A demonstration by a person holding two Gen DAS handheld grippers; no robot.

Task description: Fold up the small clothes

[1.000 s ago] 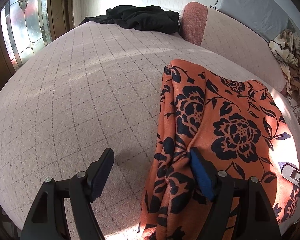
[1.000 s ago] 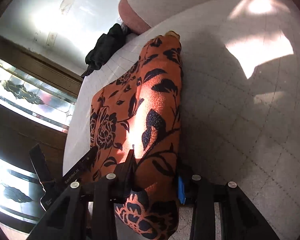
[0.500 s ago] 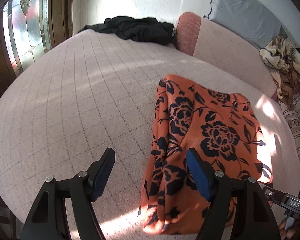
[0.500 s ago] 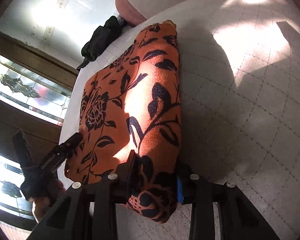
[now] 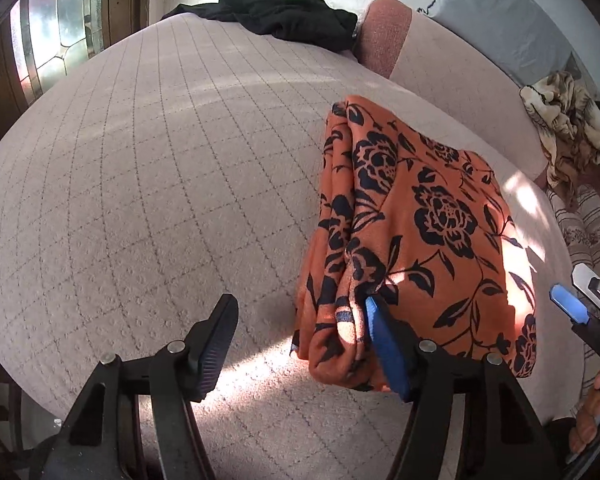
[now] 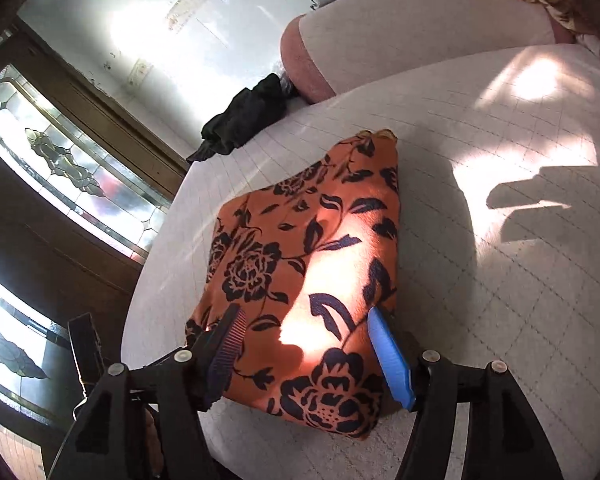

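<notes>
The orange floral garment (image 5: 424,236) lies folded on the quilted bed (image 5: 148,184). It looks soft, light and limp, so I judge its thick folded near edge the best hold. Its long axis runs from 6 towards 12 o'clock. The left gripper (image 5: 300,344) is closing, the right gripper (image 6: 306,354) opening; both fingers stand spread, pinching nothing.

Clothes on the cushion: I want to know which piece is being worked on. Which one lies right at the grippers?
The orange floral garment, folded and lying at both grippers. The black garment is bunched at the far edge; the beige patterned one lies off to the side.
</notes>
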